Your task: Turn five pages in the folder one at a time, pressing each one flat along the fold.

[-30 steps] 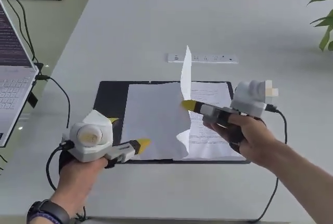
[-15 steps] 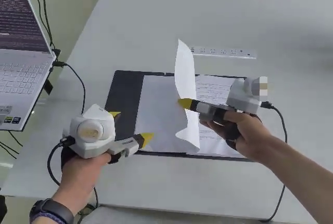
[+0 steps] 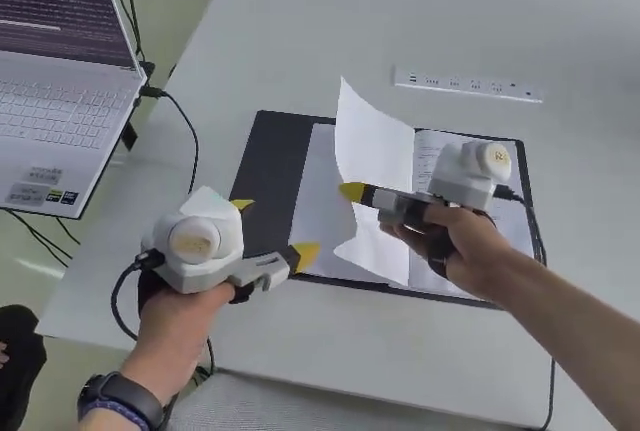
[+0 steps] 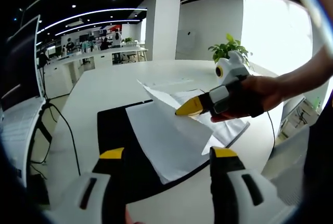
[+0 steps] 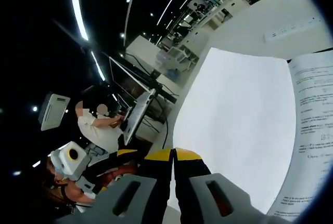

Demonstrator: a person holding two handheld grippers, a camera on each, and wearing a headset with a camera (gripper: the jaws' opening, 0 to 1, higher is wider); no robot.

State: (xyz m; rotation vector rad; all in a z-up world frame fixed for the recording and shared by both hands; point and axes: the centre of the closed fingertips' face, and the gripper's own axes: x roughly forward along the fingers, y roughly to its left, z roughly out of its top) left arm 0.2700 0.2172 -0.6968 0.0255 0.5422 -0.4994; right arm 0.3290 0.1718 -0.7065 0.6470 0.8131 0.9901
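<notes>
Head view: nearest the person, the left hand (image 3: 185,316) holds the left tool (image 3: 274,230) above the table's (image 3: 330,11) front edge, just off the near left corner of the folder (image 3: 275,166). Its yellow-tipped jaws stand wide apart with nothing between them; the left gripper view shows the same gap, with the dark cover and a white sheet beyond it. A little farther in, the right hand (image 3: 455,246) carries the right tool (image 3: 352,191) over the middle of the open folder, pointing left. In the right gripper view its two jaws are pressed together on the near edge of a page (image 3: 372,151), which stands lifted off the folder and curves upward above the fold. To the right of that lifted page lies a printed sheet (image 3: 445,146), flat in the folder. The black folder lies open on the white table. Beyond its far edge, apart from it, is a white power strip (image 3: 467,84). An open laptop (image 3: 60,71) sits at the table's left side, a dark cable (image 3: 185,126) running from it toward the folder. In the left gripper view a green plant (image 4: 229,47) stands far behind the table.
</notes>
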